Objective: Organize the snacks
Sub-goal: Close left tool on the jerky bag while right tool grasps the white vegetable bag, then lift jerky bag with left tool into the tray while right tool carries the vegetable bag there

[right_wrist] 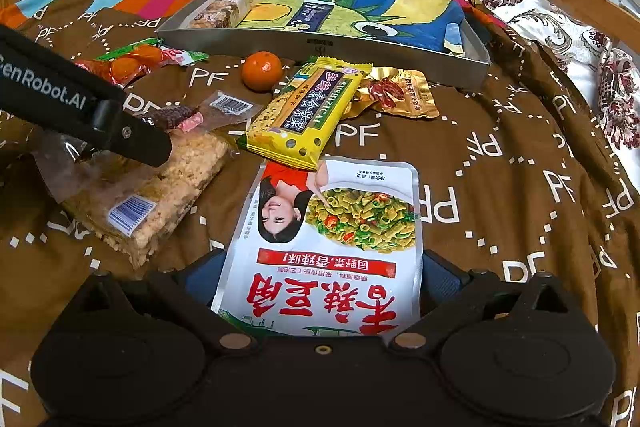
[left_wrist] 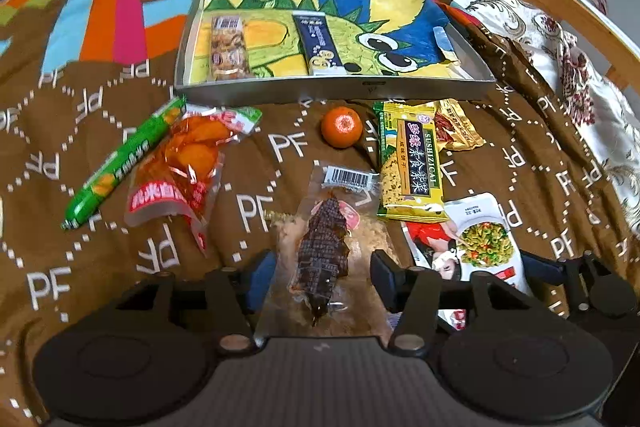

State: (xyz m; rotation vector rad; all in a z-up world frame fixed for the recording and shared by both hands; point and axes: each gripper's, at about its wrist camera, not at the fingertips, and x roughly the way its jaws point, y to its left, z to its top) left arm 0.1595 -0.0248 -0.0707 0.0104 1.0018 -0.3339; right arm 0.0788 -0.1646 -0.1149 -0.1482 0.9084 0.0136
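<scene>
Because the clear dried-meat packet [left_wrist: 325,247] lies straight ahead of the left hand-held gripper [left_wrist: 323,269], between its parted fingers with a gap showing on either side, that hand looks best placed to take it. The packet rests on the bed's brown quilt [left_wrist: 248,163], atop a puffed-rice bar [right_wrist: 168,187], its long axis running along the gripper's line toward the metal tray [left_wrist: 336,89] beyond, barcode end farthest. The right hand-held gripper [right_wrist: 320,291] straddles the near end of the white noodle pouch [right_wrist: 332,227], fingers apart at its edges; whether they press cannot be told. The pouch likewise points trayward.
</scene>
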